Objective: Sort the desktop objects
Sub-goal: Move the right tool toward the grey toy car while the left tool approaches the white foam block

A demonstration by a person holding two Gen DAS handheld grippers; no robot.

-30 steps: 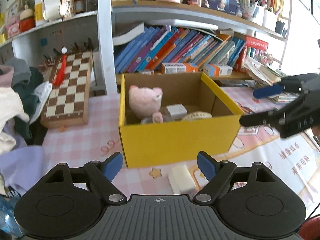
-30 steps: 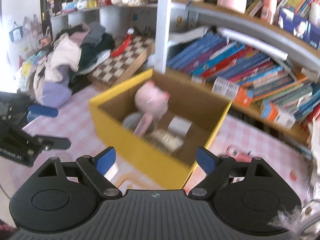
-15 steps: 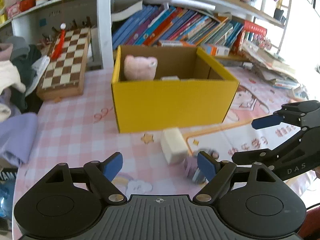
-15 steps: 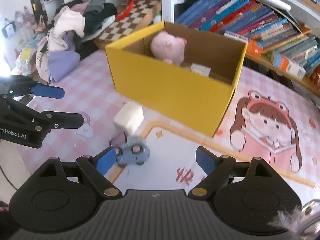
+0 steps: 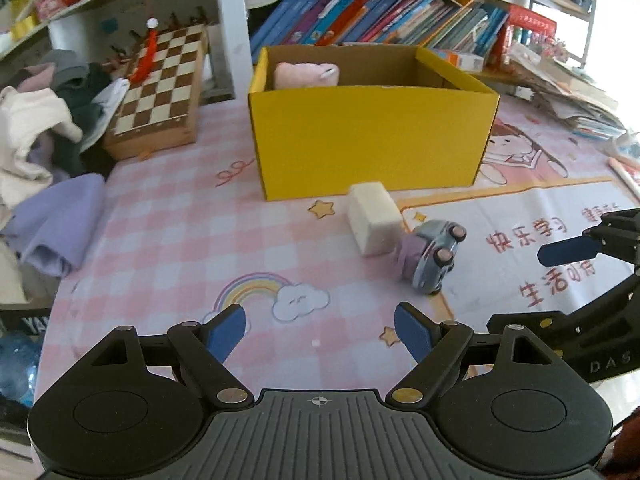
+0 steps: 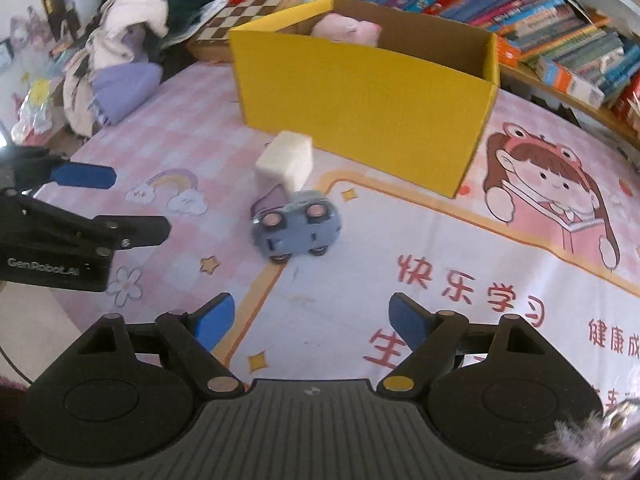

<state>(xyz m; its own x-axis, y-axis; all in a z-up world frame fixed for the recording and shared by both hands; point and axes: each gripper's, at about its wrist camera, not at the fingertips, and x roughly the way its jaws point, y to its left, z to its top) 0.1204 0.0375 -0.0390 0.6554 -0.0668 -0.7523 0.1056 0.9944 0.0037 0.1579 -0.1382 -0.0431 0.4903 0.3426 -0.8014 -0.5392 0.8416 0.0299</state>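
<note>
A yellow cardboard box (image 5: 368, 140) (image 6: 360, 108) stands open on the pink mat, with a pink plush pig (image 5: 306, 75) (image 6: 346, 29) inside. In front of it lie a cream foam block (image 5: 374, 218) (image 6: 286, 160) and a grey-blue toy car (image 5: 434, 256) (image 6: 298, 232) tipped on its side, with a small lilac piece (image 6: 270, 200) wedged between them. My left gripper (image 5: 320, 332) hovers open, short of the car and to its left. My right gripper (image 6: 310, 320) hangs just short of the car; its jaws are closing with nothing between them.
A chessboard box (image 5: 160, 88) and a heap of clothes (image 5: 44, 128) lie at the left. Bookshelves (image 5: 360, 12) run behind the box, and loose papers (image 5: 568, 92) are piled at the right. The mat (image 6: 460, 280) has printed cartoon pictures and red characters.
Both grippers have sunk and pulled back from the box toward the mat. The box now looks farther off, and the foam block and toy car have come into full view ahead of both.
</note>
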